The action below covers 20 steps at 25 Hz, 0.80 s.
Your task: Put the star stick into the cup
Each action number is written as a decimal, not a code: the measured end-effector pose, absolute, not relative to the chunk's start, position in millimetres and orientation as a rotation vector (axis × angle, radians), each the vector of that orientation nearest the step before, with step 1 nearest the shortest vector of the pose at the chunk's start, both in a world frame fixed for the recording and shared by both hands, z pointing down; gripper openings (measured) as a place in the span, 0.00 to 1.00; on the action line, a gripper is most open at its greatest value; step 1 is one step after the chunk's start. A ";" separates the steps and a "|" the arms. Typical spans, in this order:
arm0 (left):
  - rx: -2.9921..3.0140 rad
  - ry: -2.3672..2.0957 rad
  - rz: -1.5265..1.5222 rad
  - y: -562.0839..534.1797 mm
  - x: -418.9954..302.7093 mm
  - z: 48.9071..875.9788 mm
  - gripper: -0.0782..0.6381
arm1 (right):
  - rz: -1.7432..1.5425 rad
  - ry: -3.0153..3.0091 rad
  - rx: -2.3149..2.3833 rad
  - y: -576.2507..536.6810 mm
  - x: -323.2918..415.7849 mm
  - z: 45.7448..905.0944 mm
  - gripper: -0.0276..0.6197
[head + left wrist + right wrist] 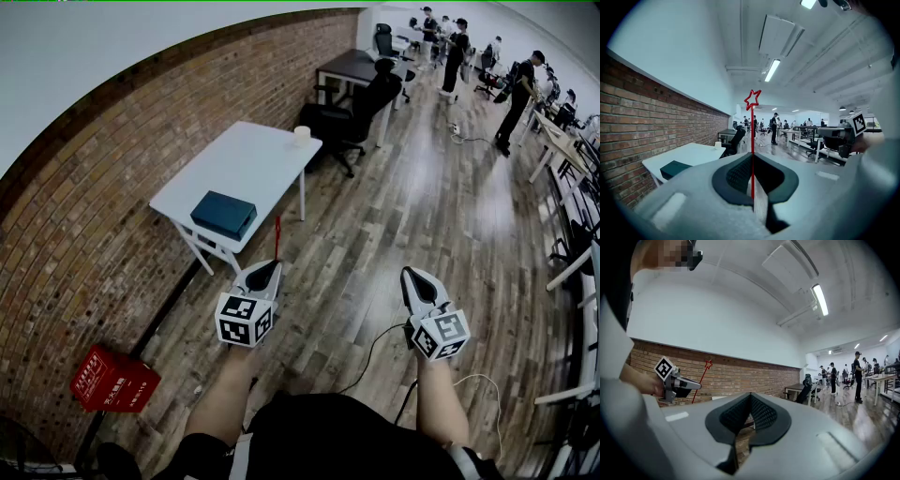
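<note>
My left gripper (270, 269) clamps the star stick (752, 140), star end raised. Right gripper (413, 276) clenched, empty. Cup (302, 134) on far end of white table (239, 169), left.

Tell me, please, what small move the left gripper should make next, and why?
Probably carry the left gripper forward toward the small white cup at the far end of the white table. It is already shut on the thin red star-topped stick, held upright, while the cup stands well ahead of it.
</note>
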State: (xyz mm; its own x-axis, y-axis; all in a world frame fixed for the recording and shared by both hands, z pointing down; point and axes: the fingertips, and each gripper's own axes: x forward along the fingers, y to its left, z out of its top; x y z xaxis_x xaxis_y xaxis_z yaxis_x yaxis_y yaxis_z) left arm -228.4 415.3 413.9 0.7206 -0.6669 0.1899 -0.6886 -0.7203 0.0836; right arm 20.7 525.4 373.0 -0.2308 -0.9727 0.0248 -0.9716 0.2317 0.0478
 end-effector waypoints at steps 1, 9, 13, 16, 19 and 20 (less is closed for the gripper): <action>2.776 -1.100 0.220 416.2 -227.6 413.3 0.12 | -0.033 -2.426 1.913 525.9 20.8 374.0 0.04; 2.760 -1.116 0.212 420.5 -222.3 413.4 0.12 | -0.053 -2.441 1.892 529.4 21.9 370.5 0.04; 2.751 -1.109 0.204 425.5 -212.5 415.8 0.12 | -0.010 -2.475 1.859 534.7 24.0 375.9 0.04; 2.746 -1.104 0.199 432.5 -201.2 419.5 0.12 | 0.016 -2.524 1.842 544.2 26.7 374.8 0.04; 2.735 -1.116 0.195 440.9 -192.6 423.0 0.12 | 0.015 -2.543 1.813 555.3 33.2 377.3 0.04; 2.727 -1.124 0.192 443.3 -190.6 424.1 0.12 | 0.022 -2.547 1.799 558.5 35.0 379.8 0.04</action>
State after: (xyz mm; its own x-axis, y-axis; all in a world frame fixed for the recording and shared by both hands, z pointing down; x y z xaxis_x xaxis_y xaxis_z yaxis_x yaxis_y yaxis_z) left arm -190.6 443.3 424.1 0.7048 -0.6838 0.1888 -0.7077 -0.6961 0.1211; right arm 35.0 558.5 379.8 -0.3340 -0.9422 0.0270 -0.9425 0.3341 0.0019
